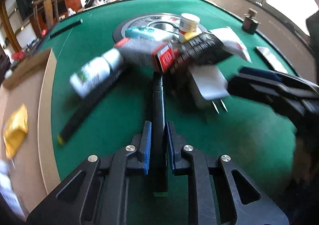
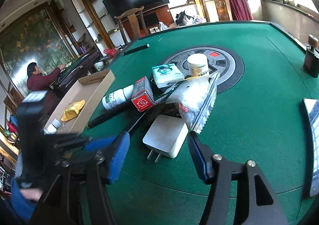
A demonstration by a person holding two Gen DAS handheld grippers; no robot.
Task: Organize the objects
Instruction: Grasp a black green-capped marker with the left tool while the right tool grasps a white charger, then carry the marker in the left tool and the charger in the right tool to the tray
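Note:
My left gripper (image 1: 157, 131) is shut on a black marker (image 1: 158, 105) with a green end, held above the green table. A pile lies ahead: a white charger (image 2: 166, 138), a white snack bag (image 2: 196, 97), a red and grey box (image 2: 142, 96), a white bottle (image 2: 116, 98), a tissue pack (image 2: 166, 73), a white jar (image 2: 197, 65) and a second black marker (image 2: 107, 116). My right gripper (image 2: 158, 145) is open, its blue pads either side of the charger's near end, just short of it. The left gripper (image 2: 75, 141) shows blurred at the left of the right wrist view.
A cardboard tray (image 2: 93, 89) at the table's left edge holds a yellow packet (image 2: 72, 109) and a small bottle (image 2: 52, 127). A black pen (image 2: 135, 49) lies far back. A dark bottle (image 2: 311, 61) stands at the right. A round hub (image 2: 229, 63) sits mid-table.

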